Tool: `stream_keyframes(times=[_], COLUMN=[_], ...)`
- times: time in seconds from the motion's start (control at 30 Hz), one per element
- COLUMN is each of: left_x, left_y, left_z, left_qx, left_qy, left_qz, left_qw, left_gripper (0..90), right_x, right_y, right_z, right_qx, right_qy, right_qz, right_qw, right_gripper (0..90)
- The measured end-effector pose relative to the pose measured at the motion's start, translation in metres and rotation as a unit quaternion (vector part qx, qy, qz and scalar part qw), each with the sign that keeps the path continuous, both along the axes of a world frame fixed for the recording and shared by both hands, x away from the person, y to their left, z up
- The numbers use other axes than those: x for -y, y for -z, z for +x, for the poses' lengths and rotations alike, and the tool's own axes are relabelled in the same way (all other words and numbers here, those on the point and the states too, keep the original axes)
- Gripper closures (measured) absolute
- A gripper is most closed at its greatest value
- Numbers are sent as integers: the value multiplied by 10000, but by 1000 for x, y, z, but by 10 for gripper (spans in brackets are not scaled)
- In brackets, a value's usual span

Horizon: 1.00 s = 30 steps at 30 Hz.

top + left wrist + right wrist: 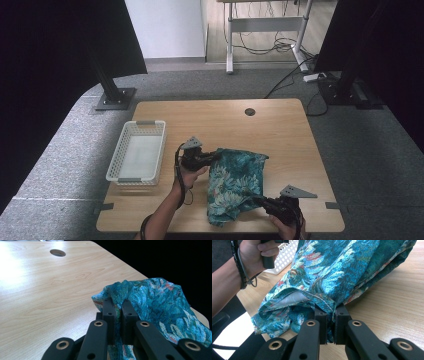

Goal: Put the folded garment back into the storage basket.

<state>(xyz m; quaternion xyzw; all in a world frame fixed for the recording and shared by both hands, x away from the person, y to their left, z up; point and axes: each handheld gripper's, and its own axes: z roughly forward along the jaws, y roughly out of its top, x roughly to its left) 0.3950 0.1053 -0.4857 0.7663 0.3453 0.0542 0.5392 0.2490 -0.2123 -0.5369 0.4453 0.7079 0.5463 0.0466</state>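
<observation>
A teal flower-patterned cloth [235, 182] lies bunched on the wooden table [225, 125], right of centre and toward the front edge. My left gripper [215, 156] is at the cloth's upper left corner and is shut on it; its jaws pinch a fold of the cloth [140, 295]. My right gripper [257, 199] is at the cloth's lower right and is shut on a hem; the cloth [332, 272] hangs slightly raised from its jaws, with a pale lining showing. The other hand [254, 255] holds its gripper behind the cloth.
A white perforated basket [137, 151] stands at the table's left, beside my left hand. A round cable hole [250, 111] is at the table's far edge. Black posts, a desk frame and cables stand on the grey floor beyond.
</observation>
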Motion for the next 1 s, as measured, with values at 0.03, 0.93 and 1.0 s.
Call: stream_keyframes(times=[0.03, 0.93, 1.0], left_x=[0, -4, -4], left_y=[-1, -25, -26], left_z=[0, -6, -6], left_qx=[15, 229, 241], left_qy=[7, 18, 15], left_qz=[-1, -17, -17], left_qw=[10000, 9997, 9997], left_gripper=[834, 834, 834], right_x=[0, -5, -6], right_y=[0, -16, -17], right_z=[0, 0, 0], right_qx=[1, 148, 162], right_qy=[-7, -113, -120], right_qz=[18, 238, 251], right_qw=[10000, 9995, 9995], right_gripper=[849, 849, 849])
